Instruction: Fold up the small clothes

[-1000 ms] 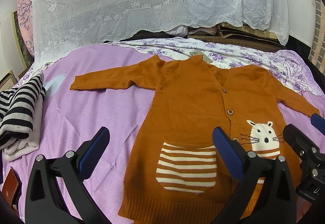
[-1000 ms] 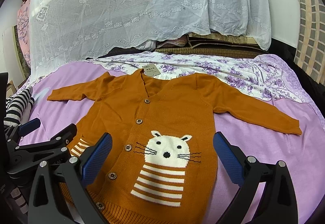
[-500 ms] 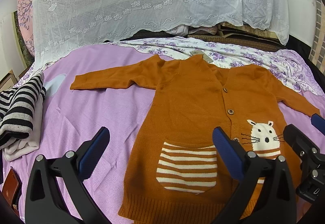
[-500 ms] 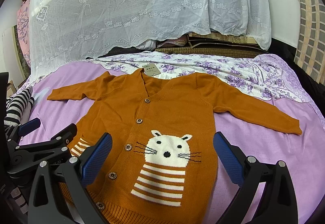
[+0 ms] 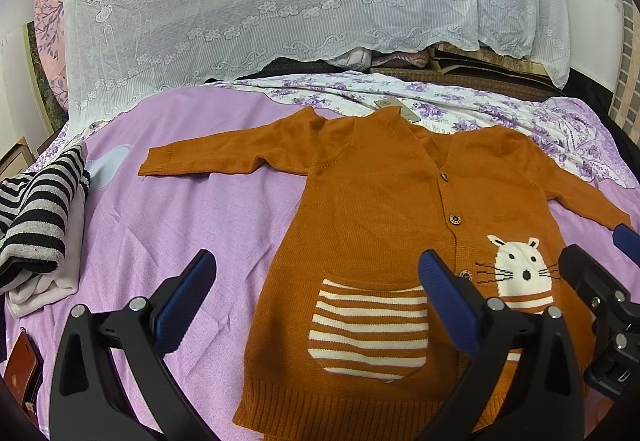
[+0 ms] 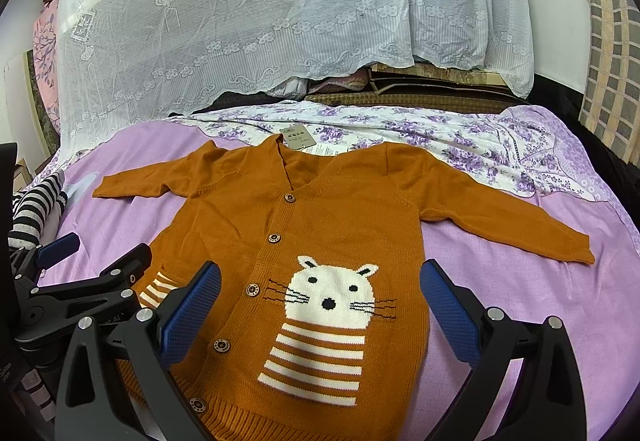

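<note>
An orange knit cardigan (image 5: pixel 376 209) (image 6: pixel 340 225) lies flat and face up on the purple bed sheet (image 5: pixel 180 225), both sleeves spread out. It has a white cat face, a striped pocket and wooden buttons. My left gripper (image 5: pixel 316 297) hovers open over the hem by the striped pocket, holding nothing. My right gripper (image 6: pixel 320 301) hovers open over the cat face, also holding nothing. Each gripper shows at the edge of the other's view.
A folded black-and-white striped garment (image 5: pixel 36 209) lies on a pale cloth at the left. A floral sheet (image 6: pixel 440 133) and a lace-covered pile (image 6: pixel 260 13) sit behind the cardigan. A brown wallet-like object (image 5: pixel 20 369) lies at the near left.
</note>
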A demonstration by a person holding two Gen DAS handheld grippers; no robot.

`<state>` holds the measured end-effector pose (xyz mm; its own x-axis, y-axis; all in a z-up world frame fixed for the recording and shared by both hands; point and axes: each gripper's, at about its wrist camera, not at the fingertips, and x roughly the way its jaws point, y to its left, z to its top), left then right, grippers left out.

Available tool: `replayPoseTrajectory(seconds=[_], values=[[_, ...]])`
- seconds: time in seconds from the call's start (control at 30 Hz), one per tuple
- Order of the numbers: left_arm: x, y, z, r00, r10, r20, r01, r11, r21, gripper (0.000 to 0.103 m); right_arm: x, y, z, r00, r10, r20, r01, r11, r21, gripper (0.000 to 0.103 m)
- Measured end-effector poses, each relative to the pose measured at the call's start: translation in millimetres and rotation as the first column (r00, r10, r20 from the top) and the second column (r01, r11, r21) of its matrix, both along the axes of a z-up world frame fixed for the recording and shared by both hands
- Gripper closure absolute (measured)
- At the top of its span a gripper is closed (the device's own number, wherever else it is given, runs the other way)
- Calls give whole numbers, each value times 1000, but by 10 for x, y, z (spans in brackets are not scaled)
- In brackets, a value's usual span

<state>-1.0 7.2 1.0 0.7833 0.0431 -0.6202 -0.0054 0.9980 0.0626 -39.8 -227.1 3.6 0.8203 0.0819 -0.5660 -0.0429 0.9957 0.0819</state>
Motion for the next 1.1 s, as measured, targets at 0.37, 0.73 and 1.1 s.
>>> replayPoseTrajectory(seconds=[0.37,0.73,1.1], values=[[1,-2,0,1000,1,-1,-1,1000,0,4,7,-4,2,1000,0,-1,0,1000,1,3],[-9,28,-9,1000,1,-3,-1,1000,0,4,3,-1,-19,1000,-2,-3,2,1000,9,3],[-16,56,-30,1000,3,-5,-3,1000,1,4,30,-89,-64,1000,-21,-10,21,997,73,3]])
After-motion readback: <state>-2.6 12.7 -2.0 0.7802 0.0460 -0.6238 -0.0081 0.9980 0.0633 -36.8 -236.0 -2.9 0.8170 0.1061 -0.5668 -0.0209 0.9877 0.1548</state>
